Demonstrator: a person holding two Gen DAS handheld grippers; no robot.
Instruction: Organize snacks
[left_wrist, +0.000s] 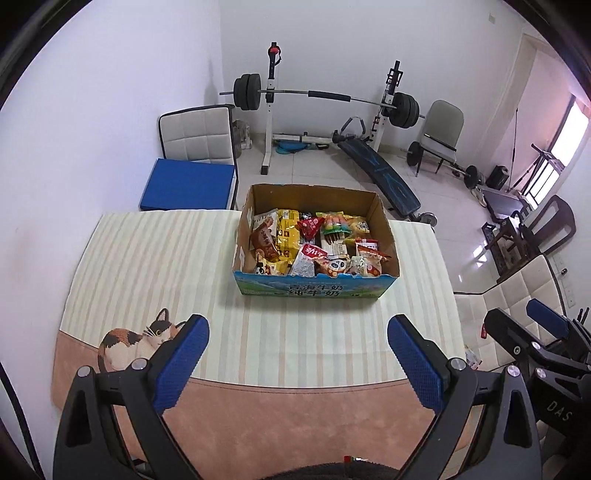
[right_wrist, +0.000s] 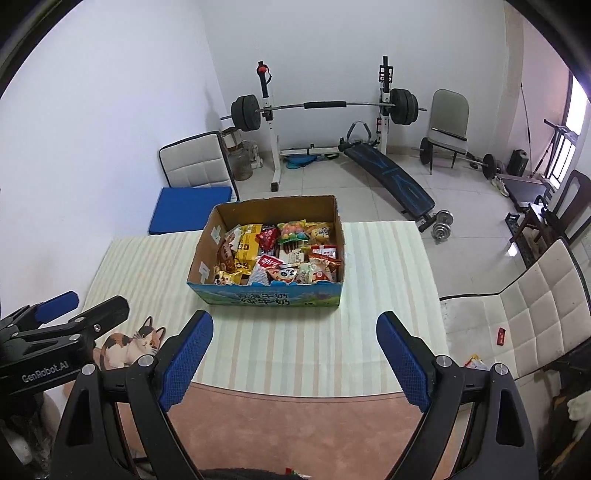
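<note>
An open cardboard box (left_wrist: 314, 288) with a blue printed front stands on the striped tablecloth, also in the right wrist view (right_wrist: 266, 298). It is filled with several snack packets (left_wrist: 314, 243), which show in the right wrist view too (right_wrist: 280, 258). My left gripper (left_wrist: 297, 328) is open and empty, held above the table's near part, short of the box. My right gripper (right_wrist: 294, 323) is open and empty, beside the left one and also short of the box. Each gripper shows at the edge of the other's view.
The tablecloth (left_wrist: 155, 266) has a cat picture (left_wrist: 136, 341) at the near left. A padded white chair (right_wrist: 524, 317) stands right of the table with small wrappers on its seat. Behind the table are a chair with a blue cushion (left_wrist: 188, 188), a barbell rack (left_wrist: 317, 99) and a bench (left_wrist: 380, 173).
</note>
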